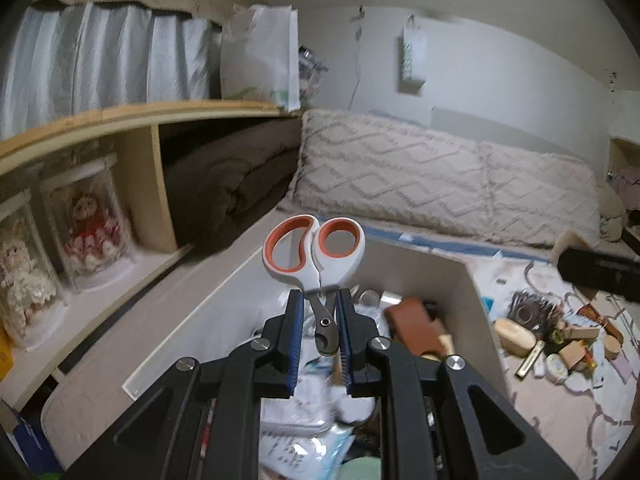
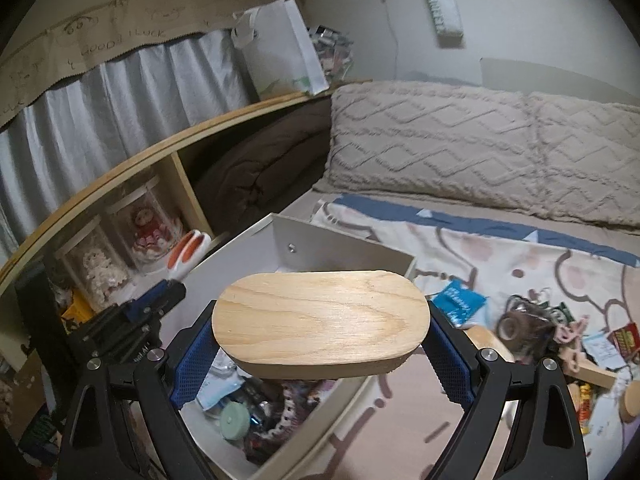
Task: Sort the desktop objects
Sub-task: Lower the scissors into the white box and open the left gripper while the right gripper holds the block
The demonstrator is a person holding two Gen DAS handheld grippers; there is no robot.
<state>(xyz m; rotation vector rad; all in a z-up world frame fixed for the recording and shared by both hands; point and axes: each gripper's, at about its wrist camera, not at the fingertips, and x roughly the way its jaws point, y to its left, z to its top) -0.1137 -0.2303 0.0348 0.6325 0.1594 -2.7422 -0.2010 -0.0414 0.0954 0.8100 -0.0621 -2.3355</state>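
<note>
One pair of white-handled scissors with orange-lined finger loops [image 1: 314,254] stood upright at the centre of the left wrist view, its closed grey blades clamped between the blue pads of the left gripper [image 1: 319,312]. One oval, pale wooden lid-shaped piece [image 2: 320,320] filled the middle of the right wrist view, pinched end to end by the widely spread jaws of the right gripper [image 2: 320,344].

Both tools hung above one open white rectangular box [image 1: 476,292], already crowded with a brown leather case [image 1: 412,324], papers and plastic packets. At lower right of the left wrist view a heap of small loose items [image 1: 560,340] lay on the patterned blanket [image 2: 500,264]: too jumbled to count.

Two dolls in clear cylindrical cases [image 1: 86,224] stood in the left shelf compartment, one folded brown quilt [image 1: 232,184] in the next. Two cream, diamond-textured cushions [image 1: 400,176] lined the wall. One white shopping bag [image 2: 280,52] sat on the shelf top.

The beige curtain valance [image 2: 120,32] read "GOOD LUCK"; the white hanging tag [image 2: 442,8] seemed to read "SWEET".
</note>
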